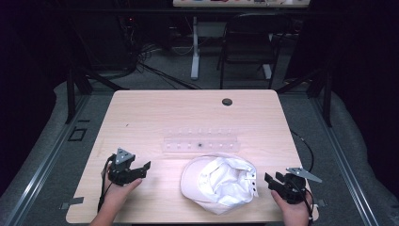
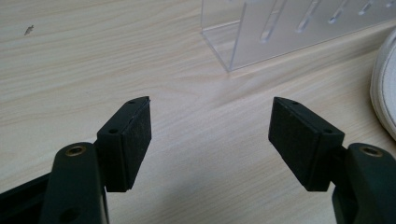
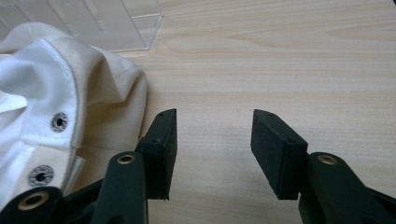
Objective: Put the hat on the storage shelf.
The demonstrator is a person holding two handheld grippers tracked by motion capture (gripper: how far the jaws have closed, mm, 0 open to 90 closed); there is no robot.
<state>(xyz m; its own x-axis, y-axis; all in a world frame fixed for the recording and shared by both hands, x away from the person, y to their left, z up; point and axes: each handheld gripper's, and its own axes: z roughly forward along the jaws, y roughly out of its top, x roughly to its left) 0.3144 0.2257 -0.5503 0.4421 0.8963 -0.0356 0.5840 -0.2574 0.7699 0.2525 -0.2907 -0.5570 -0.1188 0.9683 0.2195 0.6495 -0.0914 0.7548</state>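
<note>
High view: grippers point(image 1: 147, 166) flanking cap point(image 1: 220, 183).

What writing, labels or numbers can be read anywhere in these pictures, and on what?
None can be read.
The white cap, the clear plastic rack, the table and both grippers, left and right, show no print.
The colored marks on the far shelf are too blurred to read.

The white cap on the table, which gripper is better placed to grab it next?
Probably the right gripper: its open jaws sit right beside the white cap's snap-strap edge. The left gripper, also open, points at bare table, farther from the cap.
</note>
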